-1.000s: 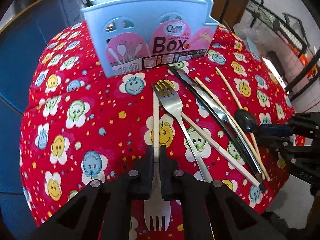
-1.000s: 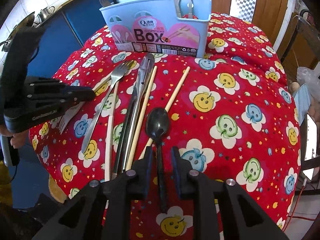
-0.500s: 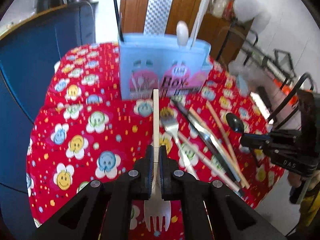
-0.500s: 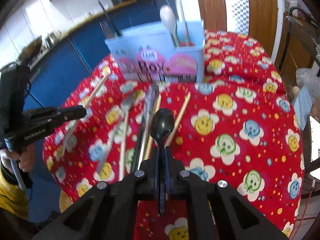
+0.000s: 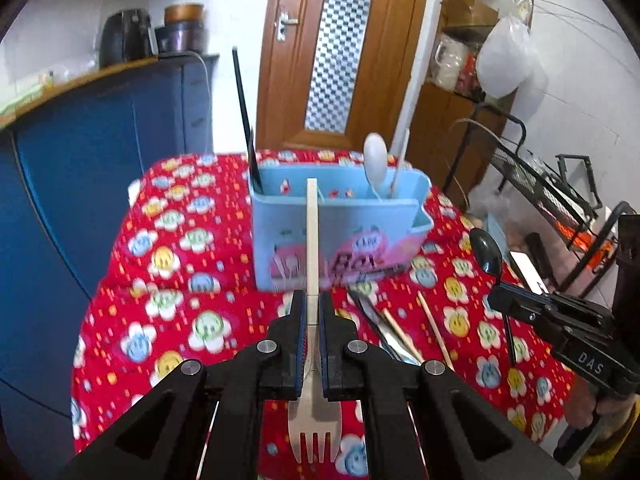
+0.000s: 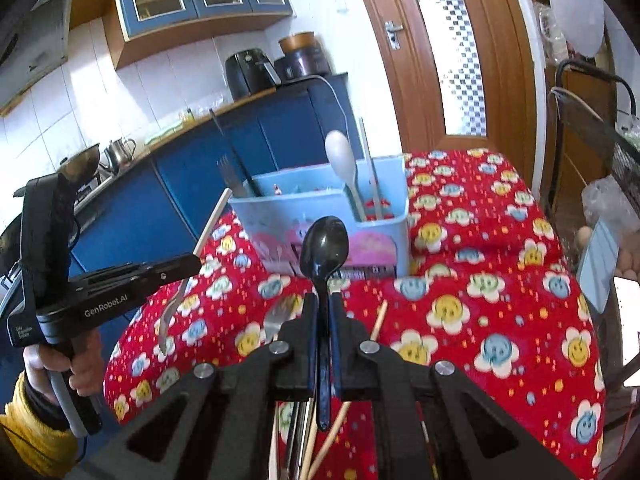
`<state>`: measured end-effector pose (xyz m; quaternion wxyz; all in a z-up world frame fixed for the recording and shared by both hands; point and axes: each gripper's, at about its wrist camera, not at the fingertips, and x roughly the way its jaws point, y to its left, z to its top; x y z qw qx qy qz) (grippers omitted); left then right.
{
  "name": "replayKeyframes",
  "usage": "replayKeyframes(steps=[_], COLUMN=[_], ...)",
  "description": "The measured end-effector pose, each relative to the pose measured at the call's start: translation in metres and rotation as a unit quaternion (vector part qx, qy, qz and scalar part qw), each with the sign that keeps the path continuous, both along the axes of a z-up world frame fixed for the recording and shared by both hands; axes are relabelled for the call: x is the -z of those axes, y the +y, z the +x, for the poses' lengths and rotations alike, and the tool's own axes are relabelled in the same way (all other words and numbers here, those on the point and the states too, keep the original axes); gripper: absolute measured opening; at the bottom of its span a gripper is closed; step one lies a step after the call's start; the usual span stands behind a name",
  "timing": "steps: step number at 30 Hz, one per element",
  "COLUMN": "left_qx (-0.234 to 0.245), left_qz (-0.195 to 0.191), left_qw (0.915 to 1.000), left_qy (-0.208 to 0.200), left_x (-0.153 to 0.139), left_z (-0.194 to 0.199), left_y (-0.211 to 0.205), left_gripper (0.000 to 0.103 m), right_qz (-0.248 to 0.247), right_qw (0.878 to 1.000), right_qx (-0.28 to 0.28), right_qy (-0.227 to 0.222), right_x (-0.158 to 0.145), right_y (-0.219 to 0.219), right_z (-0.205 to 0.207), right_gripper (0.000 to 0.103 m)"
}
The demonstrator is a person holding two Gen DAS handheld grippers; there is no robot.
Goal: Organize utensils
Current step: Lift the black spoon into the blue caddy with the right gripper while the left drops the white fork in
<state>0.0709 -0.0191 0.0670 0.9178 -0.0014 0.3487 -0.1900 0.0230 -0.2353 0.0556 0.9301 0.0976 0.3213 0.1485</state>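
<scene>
Carry step: left hand-held gripper (image 5: 312, 312) clenched on fork (image 5: 312, 432); right hand-held gripper (image 6: 324, 312) clenched on spoon (image 6: 324, 246); next, lower into box (image 5: 340, 220) at bench (image 5: 160, 280) far edge.

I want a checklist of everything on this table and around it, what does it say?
Surface: red smiley-flower tablecloth.
Job's things: light blue plastic utensil box holding a white spoon; steel fork and wooden chopsticks lying on the cloth.
Clutter: nothing seen.
Grippers: left gripper shut on a cream plastic fork; right gripper shut on a black plastic spoon.
Cables: white cord by the counter.
Surroundings: blue cabinets, wooden door.
</scene>
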Motion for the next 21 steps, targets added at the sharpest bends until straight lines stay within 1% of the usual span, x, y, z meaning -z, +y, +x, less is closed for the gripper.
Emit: replayKeyframes(steps=[3,8,16,21], left_qx=[-0.003,-0.01,-0.022,-0.037], left_qz=[-0.002,-0.006,-0.013,-0.031], left_qw=[0.9997,0.9981,0.9958,0.9941], left_qy=[-0.022,-0.06,-0.088,-0.097], left_x=[-0.009,-0.025,-0.038,-0.043], left_z=[0.004,0.015,0.037,0.054], left_y=[-0.004,-0.01,-0.019,-0.015], left_gripper=[0.005,0.005,0.005,0.005], right_qz=[0.002,-0.009,0.0,0.007], right_qw=[1.0,0.999,0.997,0.996], right_qx=[0.005,0.013,0.029,0.037], right_qy=[-0.014,-0.042,-0.066,-0.08], right_x=[-0.005,-0.014,-0.023,-0.026], right_y=[0.001,0.002,-0.003,-0.006], right_z=[0.006,0.013,0.032,0.049], right_gripper=[0.007,0.007,0.007,0.007])
